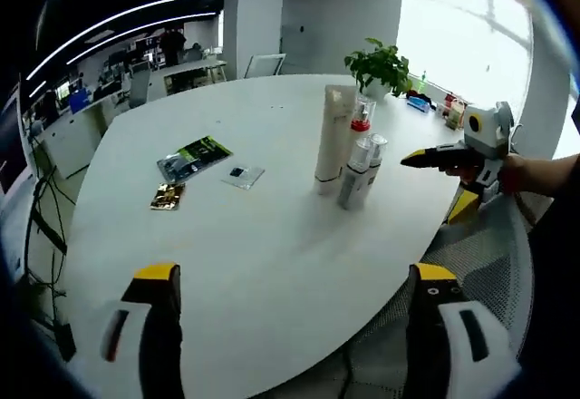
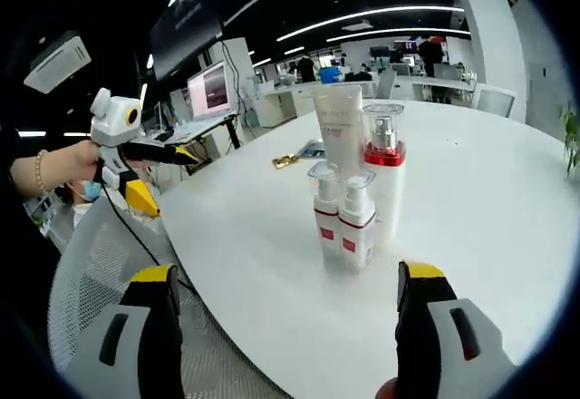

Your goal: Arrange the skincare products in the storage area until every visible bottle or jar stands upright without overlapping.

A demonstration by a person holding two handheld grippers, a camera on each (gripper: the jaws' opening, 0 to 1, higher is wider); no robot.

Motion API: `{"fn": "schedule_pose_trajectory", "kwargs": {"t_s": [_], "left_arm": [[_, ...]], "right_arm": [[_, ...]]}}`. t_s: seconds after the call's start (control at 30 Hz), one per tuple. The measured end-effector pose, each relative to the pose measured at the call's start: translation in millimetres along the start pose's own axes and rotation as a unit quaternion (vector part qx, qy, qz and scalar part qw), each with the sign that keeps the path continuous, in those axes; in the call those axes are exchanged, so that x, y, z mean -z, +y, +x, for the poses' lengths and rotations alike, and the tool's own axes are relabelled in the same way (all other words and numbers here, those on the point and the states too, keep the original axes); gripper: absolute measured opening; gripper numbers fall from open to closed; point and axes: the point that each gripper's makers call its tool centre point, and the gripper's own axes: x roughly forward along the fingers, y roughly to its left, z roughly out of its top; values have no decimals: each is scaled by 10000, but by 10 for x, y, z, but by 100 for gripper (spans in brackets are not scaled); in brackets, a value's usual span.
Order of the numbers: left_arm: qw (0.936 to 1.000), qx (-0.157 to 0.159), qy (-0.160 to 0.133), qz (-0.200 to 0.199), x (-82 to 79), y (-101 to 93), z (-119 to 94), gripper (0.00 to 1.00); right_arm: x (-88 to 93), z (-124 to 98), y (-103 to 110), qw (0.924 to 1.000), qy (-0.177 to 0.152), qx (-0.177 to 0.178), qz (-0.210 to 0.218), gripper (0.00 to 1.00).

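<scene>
Four skincare items stand upright, clustered mid table (image 2: 507, 236): tall tube (image 2: 339, 127), red-collar pump bottle (image 2: 384, 168), two small bottles (image 2: 343, 222). Left gripper (image 1: 290, 304) & right gripper (image 2: 285, 304) both spread wide, empty. Bottles prob. light, slick plastic, tippy; grab low on body, not caps.

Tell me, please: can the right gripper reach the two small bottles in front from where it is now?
Probably yes. The right gripper is open, and the two small bottles stand upright straight ahead between its jaws, with bare white table in between.
</scene>
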Motion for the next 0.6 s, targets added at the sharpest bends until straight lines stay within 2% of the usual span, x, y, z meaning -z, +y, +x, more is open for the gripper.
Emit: {"fn": "schedule_pose_trajectory", "kwargs": {"t_s": [0.1,0.17,0.2,0.3,0.5,0.6], "left_arm": [[9999,104,86,-106,41,32,-48,99],[9998,165,102,-21,59,59,-54,99],[9997,131,202,82,103,107,-39,99],[9996,134,245,33,143,210,17,99],[9994,189,256,122,129,265,49,99],[9993,196,313,80,130,329,56,99]], "right_arm": [[18,4,-52,9997,40,207,160,100],[28,-9,-63,9993,40,312,203,99],[40,-17,-65,9992,53,336,191,99],[110,-39,-83,9987,246,454,-20,100],[142,-24,-134,9979,274,570,-118,99],[141,-57,-171,9977,208,640,21,99]]}}
